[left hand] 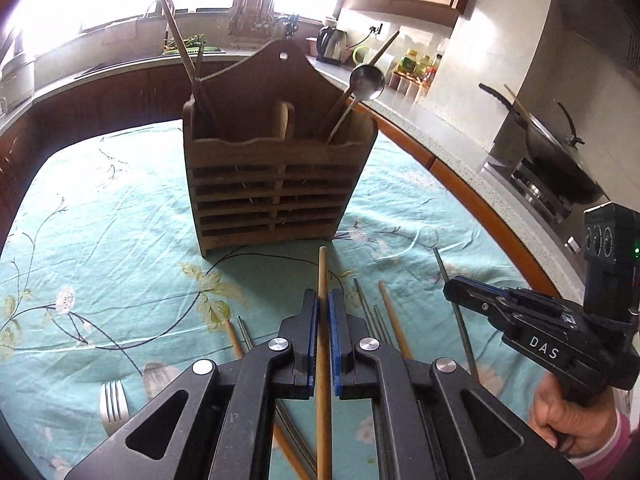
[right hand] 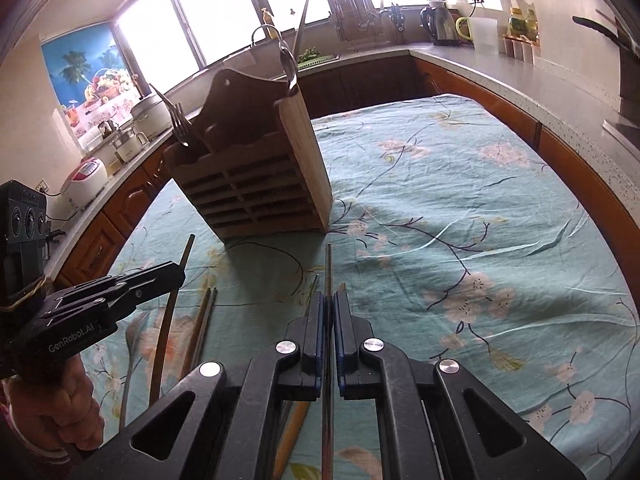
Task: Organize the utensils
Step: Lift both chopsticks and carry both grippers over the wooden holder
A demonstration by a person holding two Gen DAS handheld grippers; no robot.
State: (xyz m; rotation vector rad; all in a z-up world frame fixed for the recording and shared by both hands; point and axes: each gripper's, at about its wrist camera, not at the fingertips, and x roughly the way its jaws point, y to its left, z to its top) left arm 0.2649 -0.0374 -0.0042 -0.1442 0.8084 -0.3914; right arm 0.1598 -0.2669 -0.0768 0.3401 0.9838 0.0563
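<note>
The left gripper (left hand: 323, 304) pinches a wooden chopstick (left hand: 322, 276) and the right gripper (right hand: 329, 308) clamps a metal chopstick (right hand: 329, 264), both pointing toward twelve o'clock at the wooden utensil holder (left hand: 276, 176) on the floral tablecloth (left hand: 100, 216).

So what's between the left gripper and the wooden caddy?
Left wrist view: only bare floral cloth and the held wooden chopstick's tip separate left gripper from caddy.

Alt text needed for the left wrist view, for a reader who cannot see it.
The left gripper is shut on a wooden chopstick pointing toward a slatted wooden utensil holder on a floral teal tablecloth. The right gripper, at right, grips a metal chopstick; a fork and more chopsticks lie below.
</note>
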